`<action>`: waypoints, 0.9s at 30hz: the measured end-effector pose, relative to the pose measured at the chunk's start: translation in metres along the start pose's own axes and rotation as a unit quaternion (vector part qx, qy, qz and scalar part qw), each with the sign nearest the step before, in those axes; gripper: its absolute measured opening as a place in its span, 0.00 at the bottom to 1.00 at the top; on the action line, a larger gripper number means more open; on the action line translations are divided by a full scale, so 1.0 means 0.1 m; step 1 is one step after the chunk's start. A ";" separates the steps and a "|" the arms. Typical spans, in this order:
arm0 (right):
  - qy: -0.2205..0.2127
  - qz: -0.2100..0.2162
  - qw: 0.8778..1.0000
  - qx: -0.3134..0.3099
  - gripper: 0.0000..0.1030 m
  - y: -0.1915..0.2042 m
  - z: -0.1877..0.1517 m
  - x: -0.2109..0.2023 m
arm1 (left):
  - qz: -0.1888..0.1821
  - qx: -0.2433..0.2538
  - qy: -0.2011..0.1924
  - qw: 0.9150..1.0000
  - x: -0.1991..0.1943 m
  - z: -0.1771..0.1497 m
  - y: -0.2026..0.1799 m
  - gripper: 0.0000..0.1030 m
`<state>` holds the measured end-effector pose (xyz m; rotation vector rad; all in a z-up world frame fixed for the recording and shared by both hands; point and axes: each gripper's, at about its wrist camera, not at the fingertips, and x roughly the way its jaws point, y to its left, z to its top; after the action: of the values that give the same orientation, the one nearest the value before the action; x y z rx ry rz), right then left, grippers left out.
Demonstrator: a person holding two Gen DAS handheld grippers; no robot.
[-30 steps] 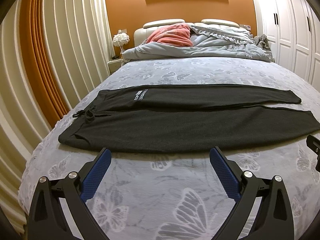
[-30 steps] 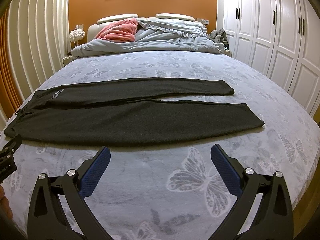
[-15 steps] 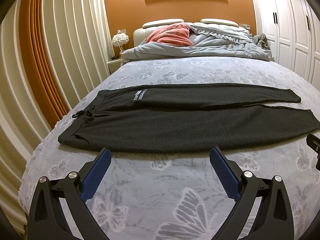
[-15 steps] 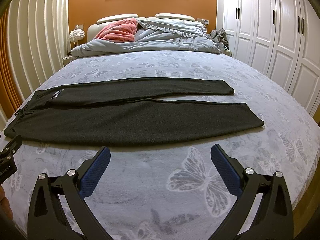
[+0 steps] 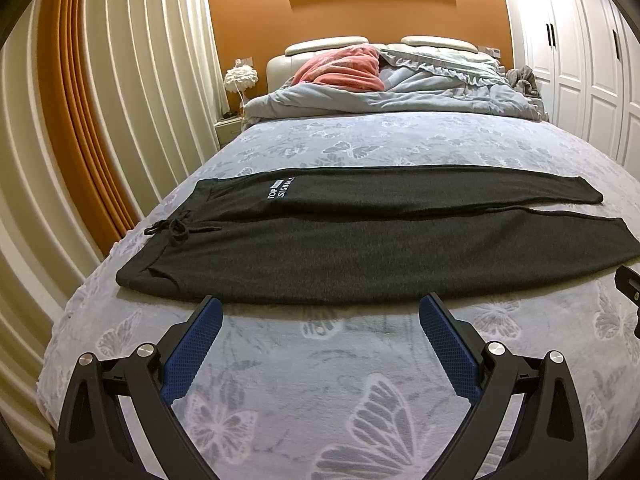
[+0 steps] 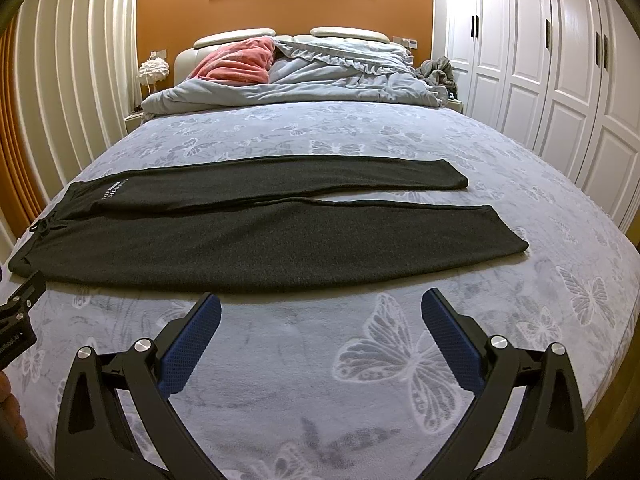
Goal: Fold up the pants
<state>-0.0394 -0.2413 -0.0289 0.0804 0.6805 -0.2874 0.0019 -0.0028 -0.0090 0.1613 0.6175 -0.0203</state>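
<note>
Both grippers (image 5: 320, 312) (image 6: 320, 308) gape empty; only right view shows pants' (image 6: 260, 240) hems.

Warm indoor light, sharp focus, strong fisheye bending, dark corners

Bare bedspread (image 5: 320, 380) lies between both spread-fingered tools and the pants (image 5: 360, 248).

Both tools (image 5: 320, 312) (image 6: 320, 310) wide apart, empty
</note>
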 end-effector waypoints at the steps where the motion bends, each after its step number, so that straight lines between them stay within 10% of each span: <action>1: 0.000 0.000 1.000 0.000 0.95 0.00 0.00 0.00 | 0.000 0.000 0.000 1.000 0.00 0.00 0.00 0.94; 27: 0.000 0.001 1.000 0.001 0.95 -0.01 0.00 0.00 | 0.001 0.001 0.000 1.000 0.01 -0.01 0.01 0.94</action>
<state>-0.0398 -0.2421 -0.0294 0.0823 0.6805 -0.2868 0.0022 -0.0013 -0.0096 0.1633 0.6173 -0.0194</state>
